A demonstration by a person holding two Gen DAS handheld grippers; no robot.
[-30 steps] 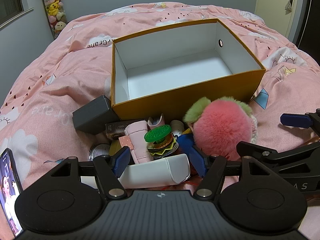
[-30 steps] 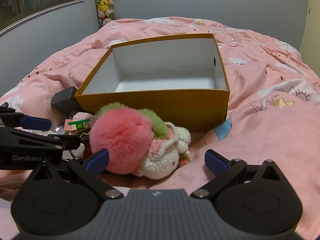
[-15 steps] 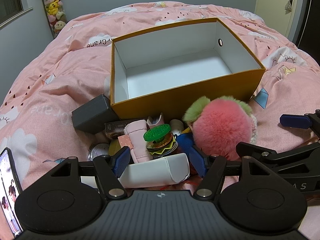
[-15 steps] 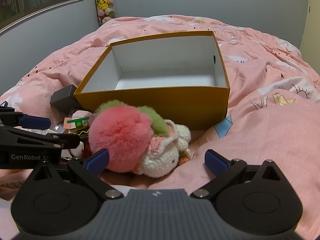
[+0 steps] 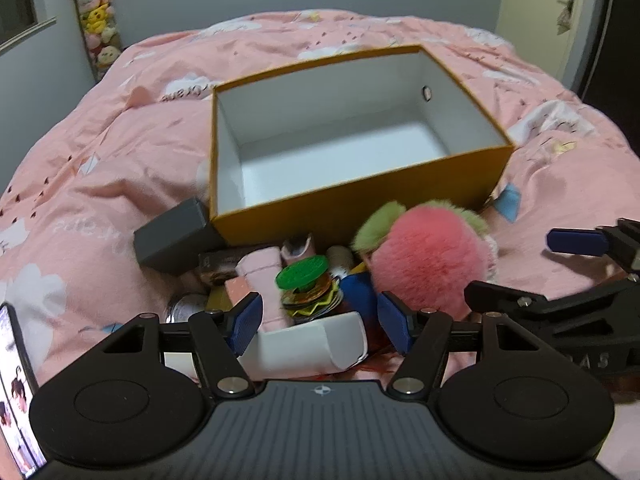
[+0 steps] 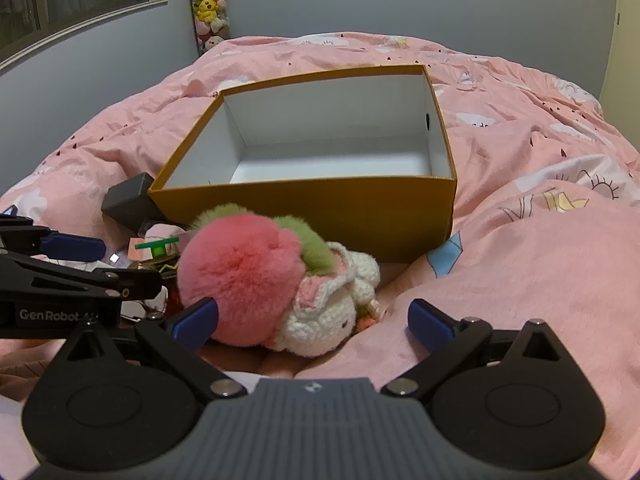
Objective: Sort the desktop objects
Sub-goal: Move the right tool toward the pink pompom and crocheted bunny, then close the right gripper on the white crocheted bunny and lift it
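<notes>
An orange box [image 5: 360, 204] with a bare white inside stands on the pink duvet; it also shows as the orange box [image 6: 320, 208] in the right wrist view. In front of it lies a heap: a white case [image 5: 304, 346], a green disc [image 5: 302, 278], a pink pouch [image 5: 260, 276] and a grey box [image 5: 172, 236]. My left gripper [image 5: 319, 322] hangs open just over the white case. A pink fluffy plush [image 6: 240, 272] leans on a white crocheted bunny [image 6: 328, 316]. My right gripper [image 6: 313, 322] is open, its left pad beside the plush.
A phone [image 5: 16, 392] with a lit screen lies at the lower left. Soft toys [image 6: 208, 4] hang in the far corner by a window. A door [image 5: 560, 12] is at the back right. The duvet [image 6: 540, 264] rises in a fold to the right of the box.
Both grippers have crept slightly toward the heap and the box. The plush now reaches further in between the right fingers. Nothing was gripped or released.
</notes>
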